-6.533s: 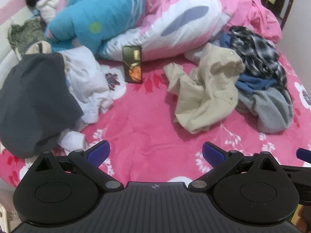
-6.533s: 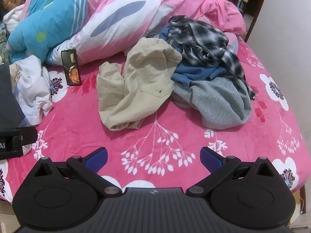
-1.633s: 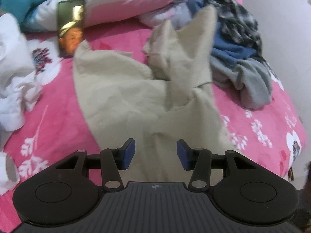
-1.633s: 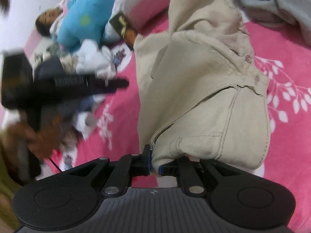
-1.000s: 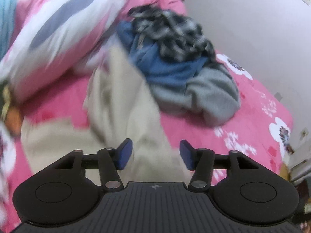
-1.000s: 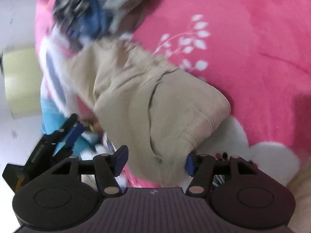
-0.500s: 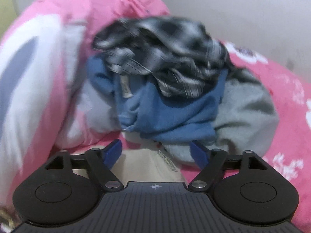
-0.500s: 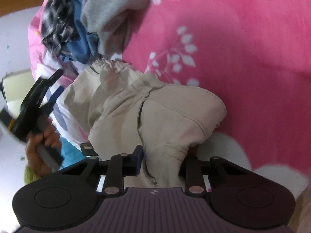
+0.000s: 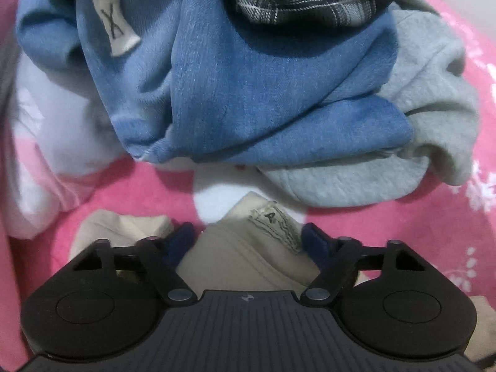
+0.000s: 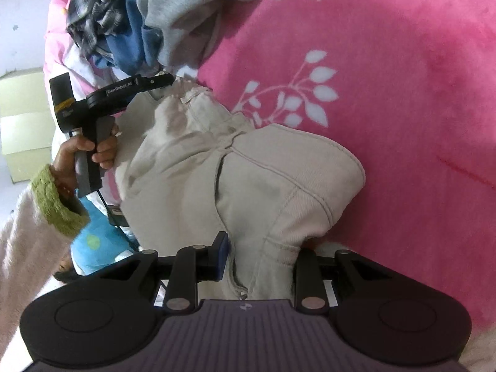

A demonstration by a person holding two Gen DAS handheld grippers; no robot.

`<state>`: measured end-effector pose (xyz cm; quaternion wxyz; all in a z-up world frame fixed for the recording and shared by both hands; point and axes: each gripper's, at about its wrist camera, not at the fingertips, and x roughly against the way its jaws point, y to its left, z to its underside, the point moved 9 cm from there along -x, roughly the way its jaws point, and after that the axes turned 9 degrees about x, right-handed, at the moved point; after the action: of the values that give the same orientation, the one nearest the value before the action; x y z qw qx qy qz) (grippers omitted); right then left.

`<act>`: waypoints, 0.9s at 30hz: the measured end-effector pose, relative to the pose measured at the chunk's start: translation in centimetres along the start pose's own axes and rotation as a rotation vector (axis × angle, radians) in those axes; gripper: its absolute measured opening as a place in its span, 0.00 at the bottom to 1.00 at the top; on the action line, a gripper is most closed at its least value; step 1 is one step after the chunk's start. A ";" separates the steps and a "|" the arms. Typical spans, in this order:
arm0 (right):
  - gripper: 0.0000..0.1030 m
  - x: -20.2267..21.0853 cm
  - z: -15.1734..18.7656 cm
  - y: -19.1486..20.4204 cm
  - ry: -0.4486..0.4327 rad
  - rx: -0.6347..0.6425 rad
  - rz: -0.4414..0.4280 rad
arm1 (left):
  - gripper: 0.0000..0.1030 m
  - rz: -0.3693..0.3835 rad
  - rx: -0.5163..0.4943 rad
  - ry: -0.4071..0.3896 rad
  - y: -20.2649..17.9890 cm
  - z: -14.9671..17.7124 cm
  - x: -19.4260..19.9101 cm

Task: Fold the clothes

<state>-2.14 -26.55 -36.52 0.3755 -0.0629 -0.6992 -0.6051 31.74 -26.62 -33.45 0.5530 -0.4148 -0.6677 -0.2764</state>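
Right gripper (image 10: 259,255) clamps beige trousers (image 10: 248,167) near waistband; left gripper (image 9: 248,241) closing around far waistband edge, on pink bedspread (image 10: 387,108).

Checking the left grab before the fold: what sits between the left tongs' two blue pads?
The left wrist view shows the beige trousers' waistband edge, with its sewn label, between the closing left tongs. No other garment is there.
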 end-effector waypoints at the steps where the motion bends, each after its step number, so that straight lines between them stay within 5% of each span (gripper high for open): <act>1: 0.27 -0.1 -0.1 0.0 0.002 0.011 0.007 | 0.55 0.018 -0.004 0.000 -0.1 0.2 0.2; 5: 0.27 0.0 -0.7 0.4 -0.002 0.078 0.039 | 0.31 0.055 -0.058 -0.034 -1.0 1.3 1.9; 8: 0.27 0.1 -0.9 0.5 -0.014 0.093 0.041 | 0.30 0.080 -0.093 -0.058 -1.4 2.0 2.9; 12: 0.28 -0.4 -0.8 -0.2 -0.017 0.029 0.024 | 0.47 0.049 -0.045 -0.036 -0.3 2.2 1.5; 15: 0.30 -1.0 -0.7 -0.5 -0.025 -0.031 0.001 | 0.49 0.070 0.013 -0.017 0.1 2.1 0.3; 16: 0.32 -1.2 -0.8 -0.7 -0.027 -0.056 -0.007 | 0.48 0.062 0.004 -0.026 0.0 2.2 0.2; 18: 0.33 -1.8 -0.8 -1.2 -0.027 -0.100 -0.022 | 0.28 0.042 -0.018 -0.048 -0.5 2.7 0.6; 21: 0.27 -1.9 -0.8 -1.0 -0.041 -0.097 -0.003 | 0.17 0.013 -0.044 -0.099 -1.3 3.8 2.5; 23: 0.13 -0.9 -1.0 0.1 -0.078 -0.040 0.036 | 0.14 0.003 -0.046 -0.145 -1.6 4.6 4.5; 27: 0.07 2.6 -1.7 3.8 -0.165 0.130 0.121 | 0.13 0.021 0.025 -0.284 -2.3 5.9 11.5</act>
<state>-1.16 -28.02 -31.90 0.3560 -0.1302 -0.7603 -0.5275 26.27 -20.05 -23.46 0.4609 -0.4498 -0.7383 -0.2004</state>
